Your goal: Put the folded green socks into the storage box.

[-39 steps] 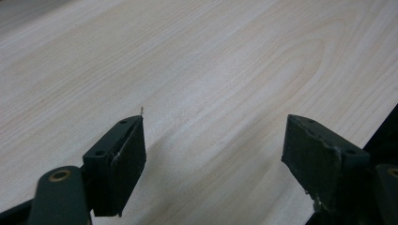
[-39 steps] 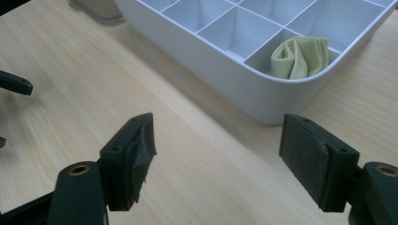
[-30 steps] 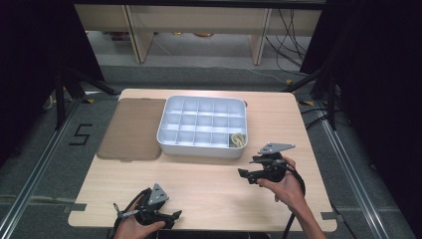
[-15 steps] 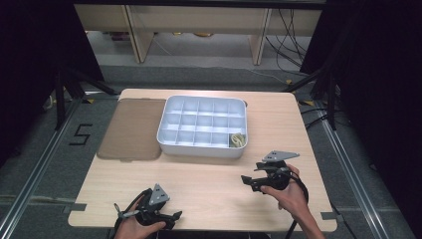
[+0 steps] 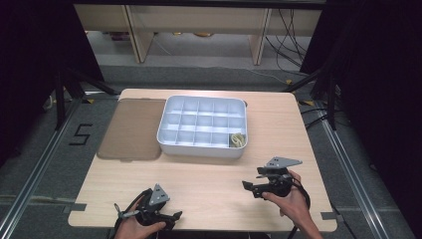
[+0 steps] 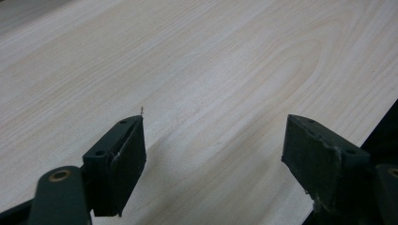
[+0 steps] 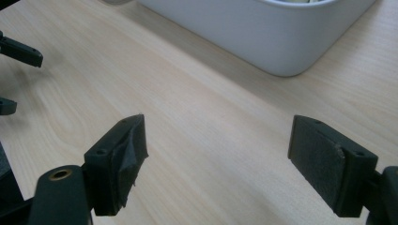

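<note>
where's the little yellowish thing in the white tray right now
In the high view, the small yellowish object lies in the front right corner compartment of the white plastic divided tray, the corner nearest the right gripper.

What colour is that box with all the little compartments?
White. The compartment tray shows best in the high view, with something pale yellowish in one corner cell.

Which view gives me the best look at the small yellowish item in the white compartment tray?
The high view: it looks down into the tray and shows the yellowish item in its near right corner compartment. The right gripper view catches the tray's outer wall, barely the item. The left gripper view faces tabletop.
</note>
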### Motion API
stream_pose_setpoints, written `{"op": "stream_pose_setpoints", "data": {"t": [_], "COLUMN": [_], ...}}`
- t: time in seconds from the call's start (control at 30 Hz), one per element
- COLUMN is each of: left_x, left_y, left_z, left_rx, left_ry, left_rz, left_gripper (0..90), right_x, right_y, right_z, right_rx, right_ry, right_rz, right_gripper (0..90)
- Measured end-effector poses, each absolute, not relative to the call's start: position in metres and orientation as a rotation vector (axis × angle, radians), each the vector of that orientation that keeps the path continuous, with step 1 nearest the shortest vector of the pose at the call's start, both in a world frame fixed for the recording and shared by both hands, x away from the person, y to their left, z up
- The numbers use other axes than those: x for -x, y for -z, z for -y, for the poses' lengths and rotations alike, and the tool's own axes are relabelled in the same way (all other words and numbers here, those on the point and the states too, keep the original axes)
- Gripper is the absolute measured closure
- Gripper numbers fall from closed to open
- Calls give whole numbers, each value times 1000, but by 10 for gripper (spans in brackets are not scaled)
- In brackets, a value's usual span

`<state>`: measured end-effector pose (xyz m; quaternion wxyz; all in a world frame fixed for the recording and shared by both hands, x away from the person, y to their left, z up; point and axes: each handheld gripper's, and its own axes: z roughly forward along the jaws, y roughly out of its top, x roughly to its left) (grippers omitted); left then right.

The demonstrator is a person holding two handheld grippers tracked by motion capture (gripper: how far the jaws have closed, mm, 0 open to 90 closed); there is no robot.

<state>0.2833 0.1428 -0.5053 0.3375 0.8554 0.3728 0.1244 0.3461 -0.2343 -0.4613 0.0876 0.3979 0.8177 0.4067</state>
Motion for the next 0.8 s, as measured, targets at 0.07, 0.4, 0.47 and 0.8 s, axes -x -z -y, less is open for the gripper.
{"op": "stream_pose_setpoints", "data": {"t": [0.07, 0.4, 0.47, 0.8], "left_x": [-283, -283, -283, -283], "left_y": [505, 505, 506, 506], "left_z": [-143, -143, -143, -142], "left_rx": [-2228, -2233, -2227, -2226], "left_ry": [-321, -320, -321, -322], "left_rz": [-972, -963, -973, -970], "left_gripper": [210, 210, 210, 207], "right_x": [-345, -336, -334, -324], "right_y": [463, 472, 473, 482], "right_z": [235, 237, 237, 241], "right_rx": [-1161, -1179, -1163, -1168], "right_ry": [-1211, -1205, -1203, -1234], "right_rz": [-2442, -2441, -2443, -2460], "right_gripper": [207, 206, 202, 166]}}
